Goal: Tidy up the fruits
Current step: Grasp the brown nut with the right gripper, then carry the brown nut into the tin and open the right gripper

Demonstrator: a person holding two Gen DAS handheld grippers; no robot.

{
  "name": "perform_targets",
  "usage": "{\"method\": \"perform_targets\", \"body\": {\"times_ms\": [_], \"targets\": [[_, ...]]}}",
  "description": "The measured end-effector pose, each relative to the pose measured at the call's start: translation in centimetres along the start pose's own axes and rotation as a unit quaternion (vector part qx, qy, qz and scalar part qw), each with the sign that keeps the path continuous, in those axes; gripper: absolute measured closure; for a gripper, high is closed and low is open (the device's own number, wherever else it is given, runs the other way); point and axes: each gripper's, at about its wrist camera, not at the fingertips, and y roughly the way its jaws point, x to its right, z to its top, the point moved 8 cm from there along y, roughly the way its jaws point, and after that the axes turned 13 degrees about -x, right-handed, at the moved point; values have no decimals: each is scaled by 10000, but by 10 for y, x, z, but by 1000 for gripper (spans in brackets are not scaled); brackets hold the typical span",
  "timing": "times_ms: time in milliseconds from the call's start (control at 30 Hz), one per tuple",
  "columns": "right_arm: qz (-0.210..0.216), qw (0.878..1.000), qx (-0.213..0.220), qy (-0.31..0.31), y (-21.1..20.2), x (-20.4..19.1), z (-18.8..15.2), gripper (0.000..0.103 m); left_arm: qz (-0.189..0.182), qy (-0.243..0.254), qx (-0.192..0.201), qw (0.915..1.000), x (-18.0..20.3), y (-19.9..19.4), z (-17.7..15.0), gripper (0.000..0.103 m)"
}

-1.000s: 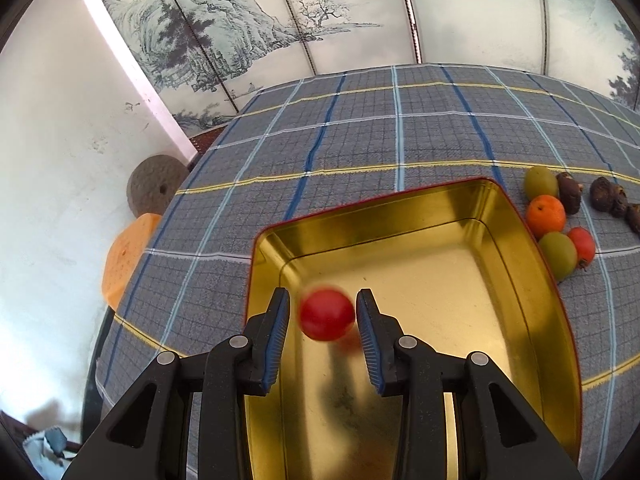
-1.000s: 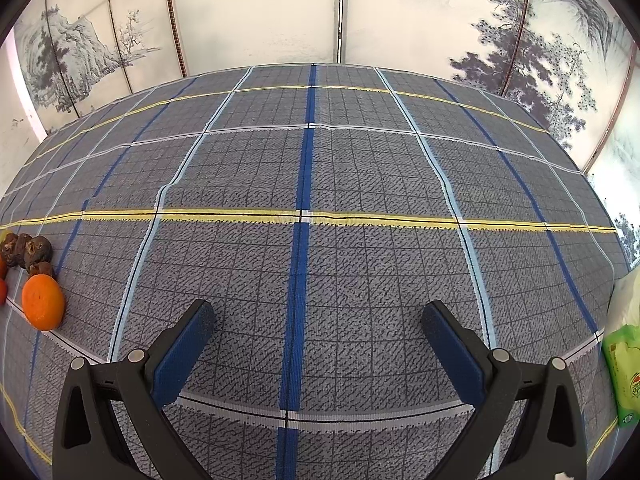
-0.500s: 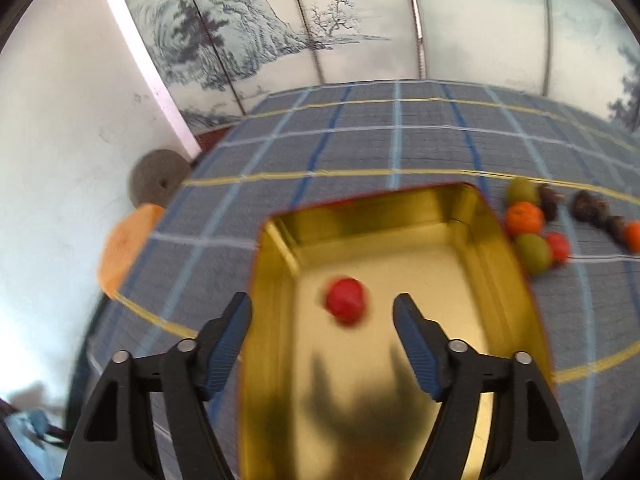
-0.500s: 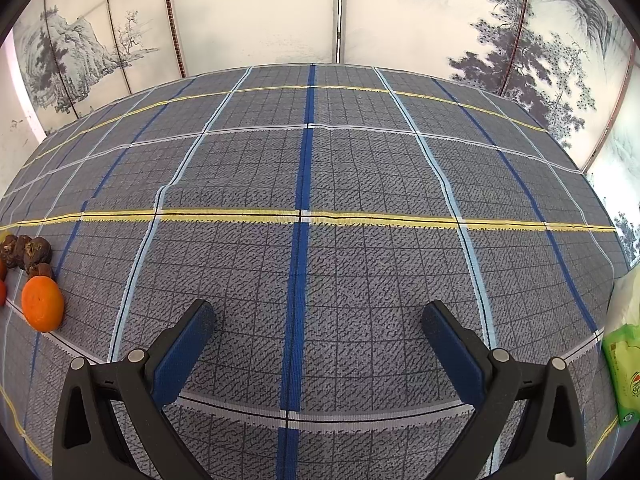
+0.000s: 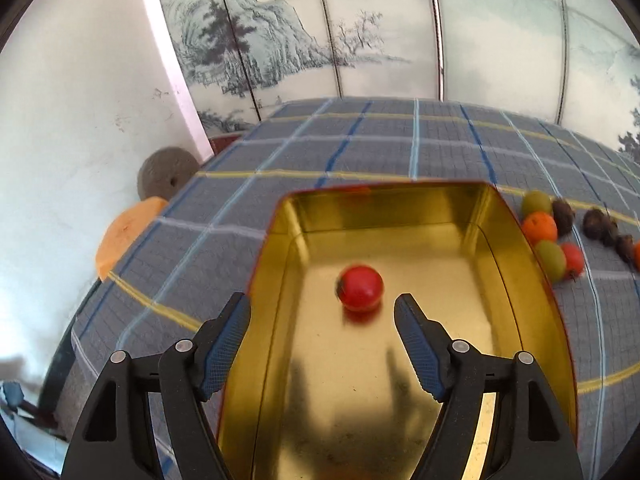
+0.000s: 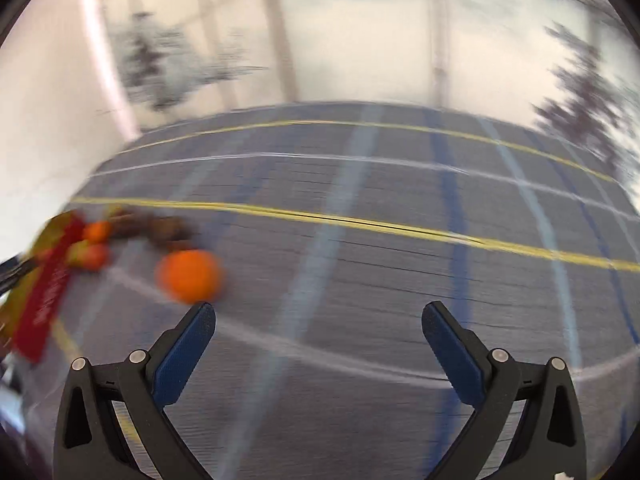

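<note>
The left tool (image 5: 322, 314) hangs spread and empty over the gold tin (image 5: 520, 320), where one red fruit (image 5: 361, 289) lies mid-frame, while the right tool (image 6: 318, 322), also agape, points toward the orange (image 6: 189, 276) at centre left, likely the next pick.

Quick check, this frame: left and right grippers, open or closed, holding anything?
Left gripper: open, empty; the red fruit lies in the gold tin.
Right gripper: open, empty.
</note>
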Motion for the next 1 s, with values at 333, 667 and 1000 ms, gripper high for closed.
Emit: {"method": "perform_targets", "body": {"times_ms": [333,667,1000], "targets": [[51,9668,-427,-2519,17,-124,31,2,330,87,404,9986,-31,-11,20,28],[-90,9340,-1915,-3013,85,-124,45,38,-533,150,474,9973,1,-91,-16,26],[435,9471,-1644,-2722,45,-140,42,70,-846,-219,461,9951,-11,-130,-48,25]]}}
